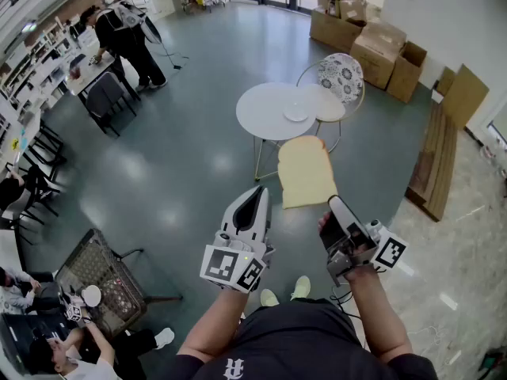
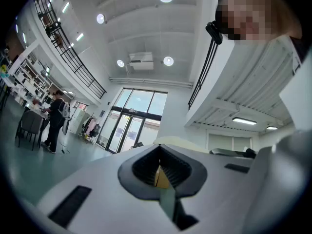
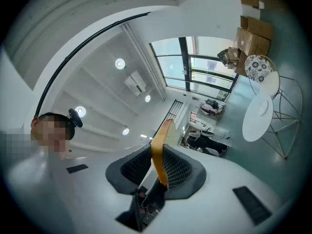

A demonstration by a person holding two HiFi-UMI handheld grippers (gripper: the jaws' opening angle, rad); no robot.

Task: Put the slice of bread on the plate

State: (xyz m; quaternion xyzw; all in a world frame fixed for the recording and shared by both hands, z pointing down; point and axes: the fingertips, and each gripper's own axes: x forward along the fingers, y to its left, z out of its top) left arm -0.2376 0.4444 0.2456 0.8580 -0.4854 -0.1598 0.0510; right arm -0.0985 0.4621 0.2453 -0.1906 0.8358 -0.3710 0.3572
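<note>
A pale slice of bread [image 1: 305, 171] hangs flat in the air over the grey floor, and my right gripper [image 1: 333, 206] is shut on its near right corner. In the right gripper view the bread [image 3: 158, 155] shows edge-on, pinched between the dark pads of the right gripper [image 3: 157, 165]. A small white plate [image 1: 297, 112] lies on a round white table [image 1: 265, 113] ahead of the bread; the table [image 3: 253, 123] also shows at the right of the right gripper view. My left gripper [image 1: 258, 192] floats left of the bread, jaws together with nothing held; the left gripper [image 2: 162, 168] points up at the ceiling.
A wire chair with a patterned cushion [image 1: 341, 76] stands behind the table. Cardboard boxes [image 1: 372, 46] line the far wall and wooden planks [image 1: 436, 157] lie at the right. People stand by desks [image 1: 127, 34] at the far left. A wire basket chair [image 1: 103, 275] sits near left.
</note>
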